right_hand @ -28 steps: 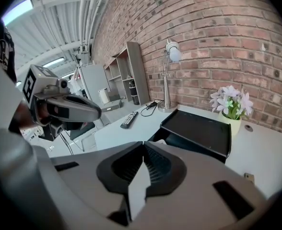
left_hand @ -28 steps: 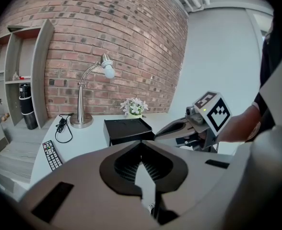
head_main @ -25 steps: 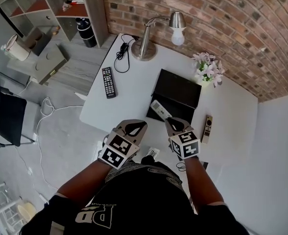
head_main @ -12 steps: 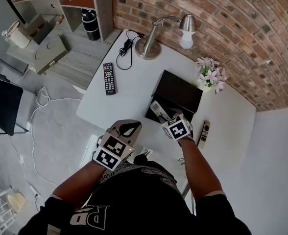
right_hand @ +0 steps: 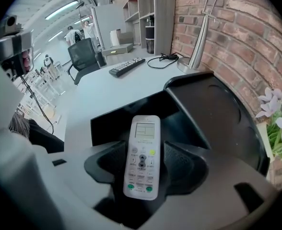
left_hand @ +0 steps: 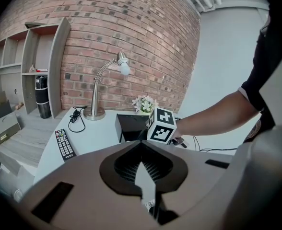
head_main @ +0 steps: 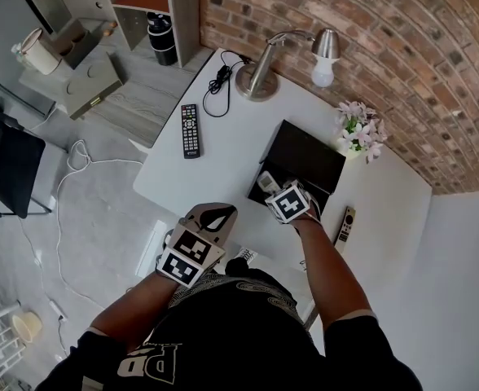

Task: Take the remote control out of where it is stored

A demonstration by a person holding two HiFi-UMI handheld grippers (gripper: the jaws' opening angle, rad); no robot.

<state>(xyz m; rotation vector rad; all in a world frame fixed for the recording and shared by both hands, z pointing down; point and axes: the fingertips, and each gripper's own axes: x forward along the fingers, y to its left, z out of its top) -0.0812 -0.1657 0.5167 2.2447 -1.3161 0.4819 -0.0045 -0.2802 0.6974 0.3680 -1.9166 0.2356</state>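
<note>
— Where is the slim white plastic remote control (right_hand: 141, 157) found?
— Leaning in the open black box (right_hand: 213, 109), frame centre, between the pads of the right claw (right_hand: 143, 169), just spread wide, not yet pressed. Mid-body should be squeezed evenly, then lifted straight out.

Items noted outside the task, placed from the jaws of the right gripper (right_hand: 142, 169):

- White table (head_main: 223, 157): carries the items below.
- Black remote (right_hand: 126, 66): flat, buttons up, well ahead of the jaws and to their left.
- Desk lamp (head_main: 256, 84): upright, well ahead and to the right, with its head bent over the table.
- Black cable (head_main: 220, 80): coiled between the black remote and the lamp's base.
- Flowers (right_hand: 277, 114): close on the right, against the brick wall (right_hand: 237, 28).
- Slim remote (head_main: 346, 224): right of the jaws and nearer the person.
- Shelf unit (head_main: 178, 6) and office chair (right_hand: 86, 51): on the floor, far ahead.
</note>
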